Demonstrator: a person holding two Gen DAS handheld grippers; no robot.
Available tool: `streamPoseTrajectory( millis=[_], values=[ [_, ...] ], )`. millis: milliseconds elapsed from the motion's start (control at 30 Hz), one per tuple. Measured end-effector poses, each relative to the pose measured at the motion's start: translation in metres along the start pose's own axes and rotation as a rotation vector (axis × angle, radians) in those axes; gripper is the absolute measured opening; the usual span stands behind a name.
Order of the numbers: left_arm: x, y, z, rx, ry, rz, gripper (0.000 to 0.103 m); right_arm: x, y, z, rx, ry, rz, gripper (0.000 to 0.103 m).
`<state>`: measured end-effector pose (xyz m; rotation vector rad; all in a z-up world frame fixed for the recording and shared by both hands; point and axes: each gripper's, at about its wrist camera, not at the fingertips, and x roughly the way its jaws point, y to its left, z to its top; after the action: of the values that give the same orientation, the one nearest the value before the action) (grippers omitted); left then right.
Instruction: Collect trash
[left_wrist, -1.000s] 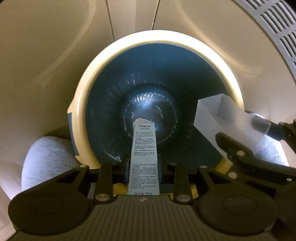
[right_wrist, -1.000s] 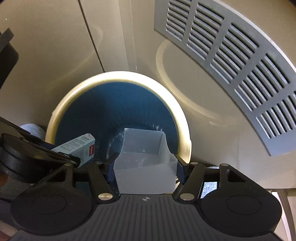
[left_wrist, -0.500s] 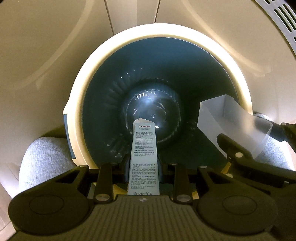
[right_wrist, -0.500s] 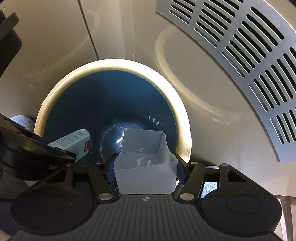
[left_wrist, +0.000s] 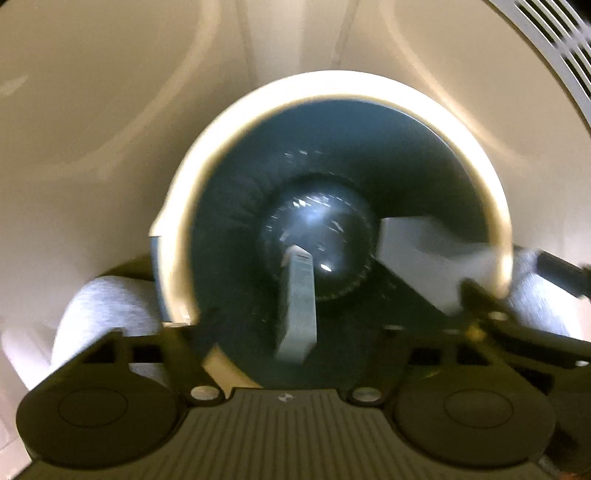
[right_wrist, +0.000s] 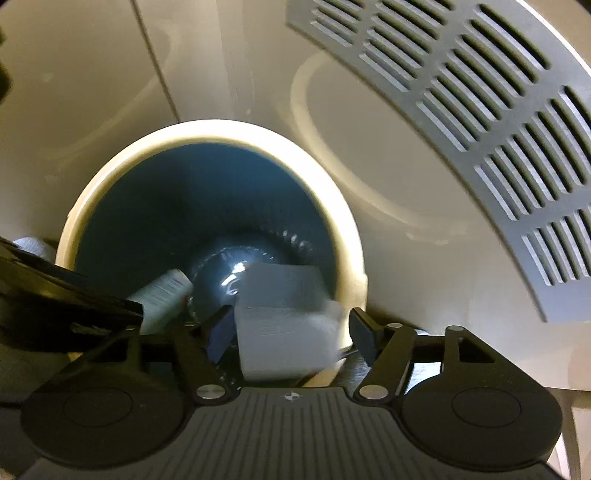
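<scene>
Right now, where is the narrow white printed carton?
In the left wrist view the narrow white printed carton sits mid-frame, loose between the left gripper's just-opened jaws, over the blue bin's mouth, left of the translucent plastic box.

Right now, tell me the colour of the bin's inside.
Dark blue inside the bin, with a cream rim; the right wrist view shows it best.

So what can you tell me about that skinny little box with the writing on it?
The skinny box is a long, narrow carton, pale grey-white cardboard by the look of it, with tiny print that is too blurred to read. Its far end flap looks slightly open. It hangs over the mouth of the blue bin, pointing down into it. The left gripper has just been opening its jaws, which now stand wide apart and clear of the box, so it seems to be dropping. Nothing visibly touches it.
</scene>
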<state>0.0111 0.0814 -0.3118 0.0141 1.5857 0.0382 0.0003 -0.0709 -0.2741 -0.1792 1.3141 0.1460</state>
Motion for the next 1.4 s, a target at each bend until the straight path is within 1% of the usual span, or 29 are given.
streamPoseTrajectory(
  millis=[33,100,167,233,400,633,867,1000,1067,1133,1233,1400],
  values=[
    [-0.002,0.004,0.000,-0.015,-0.008,-0.005,0.098,-0.003,-0.004,0.001,0.022,-0.006,0.001,0.081],
    [-0.007,0.012,-0.001,-0.038,-0.017,-0.036,0.101,-0.009,-0.013,0.002,0.058,-0.013,0.017,0.086],
    [-0.014,0.016,-0.004,-0.048,-0.021,-0.063,0.102,-0.017,-0.018,0.002,0.072,-0.017,0.039,0.088],
    [-0.024,0.018,-0.009,-0.031,-0.041,-0.082,0.102,-0.028,-0.020,0.001,0.074,-0.031,0.044,0.089],
    [-0.067,0.021,-0.027,0.019,-0.145,-0.067,0.102,-0.066,-0.015,-0.007,0.043,-0.104,0.079,0.091],
    [-0.125,0.034,-0.068,0.010,-0.318,-0.061,0.103,-0.120,-0.012,-0.021,0.013,-0.207,0.098,0.093],
    [-0.159,0.027,-0.116,0.028,-0.463,0.006,0.103,-0.167,-0.010,-0.049,0.010,-0.319,0.106,0.094],
    [-0.169,0.022,-0.139,0.074,-0.504,0.029,0.103,-0.195,-0.010,-0.073,0.002,-0.436,0.105,0.095],
    [-0.177,0.023,-0.147,0.078,-0.541,0.055,0.103,-0.205,-0.009,-0.084,-0.017,-0.493,0.101,0.096],
    [-0.186,0.024,-0.154,0.066,-0.583,0.064,0.103,-0.215,-0.009,-0.090,-0.037,-0.535,0.094,0.097],
    [-0.196,0.026,-0.162,0.062,-0.626,0.077,0.103,-0.226,-0.008,-0.097,-0.067,-0.566,0.089,0.098],
    [-0.203,0.021,-0.168,0.105,-0.657,0.103,0.103,-0.227,0.000,-0.099,-0.108,-0.570,0.075,0.099]
  ],
)
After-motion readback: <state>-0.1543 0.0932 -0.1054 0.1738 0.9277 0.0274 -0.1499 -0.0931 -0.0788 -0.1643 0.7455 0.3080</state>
